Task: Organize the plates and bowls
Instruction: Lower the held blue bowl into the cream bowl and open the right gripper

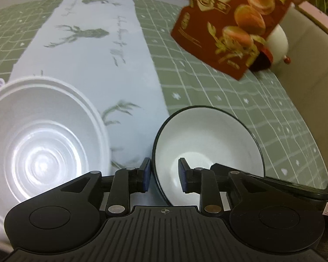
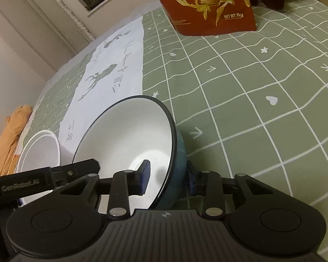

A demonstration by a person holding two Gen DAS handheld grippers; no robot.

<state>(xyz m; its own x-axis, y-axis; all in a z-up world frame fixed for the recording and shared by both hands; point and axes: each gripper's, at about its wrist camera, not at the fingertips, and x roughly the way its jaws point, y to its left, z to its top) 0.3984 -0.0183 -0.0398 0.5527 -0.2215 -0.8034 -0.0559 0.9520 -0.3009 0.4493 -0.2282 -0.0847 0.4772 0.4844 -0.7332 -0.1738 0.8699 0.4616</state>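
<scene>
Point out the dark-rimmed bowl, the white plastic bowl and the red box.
dark-rimmed bowl (image 2: 142,131), right wrist view, white inner wall.
white plastic bowl (image 1: 41,144), left wrist view, ribbed inside.
red box (image 2: 210,6), right wrist view, printed front face.

Both grippers' jaws apparently part-open

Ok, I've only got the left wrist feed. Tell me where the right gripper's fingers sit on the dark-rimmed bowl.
Observer: The right gripper straddles the wall of the dark-rimmed bowl: one finger inside, the other outside. I cannot tell if it is clamped.
Operator: Give me the bowl's outside colour.
Observer: Teal blue below the dark rim.
Operator: Report anything beyond the white bowl.
Observer: An orange cloth lies bunched just past it.
</scene>
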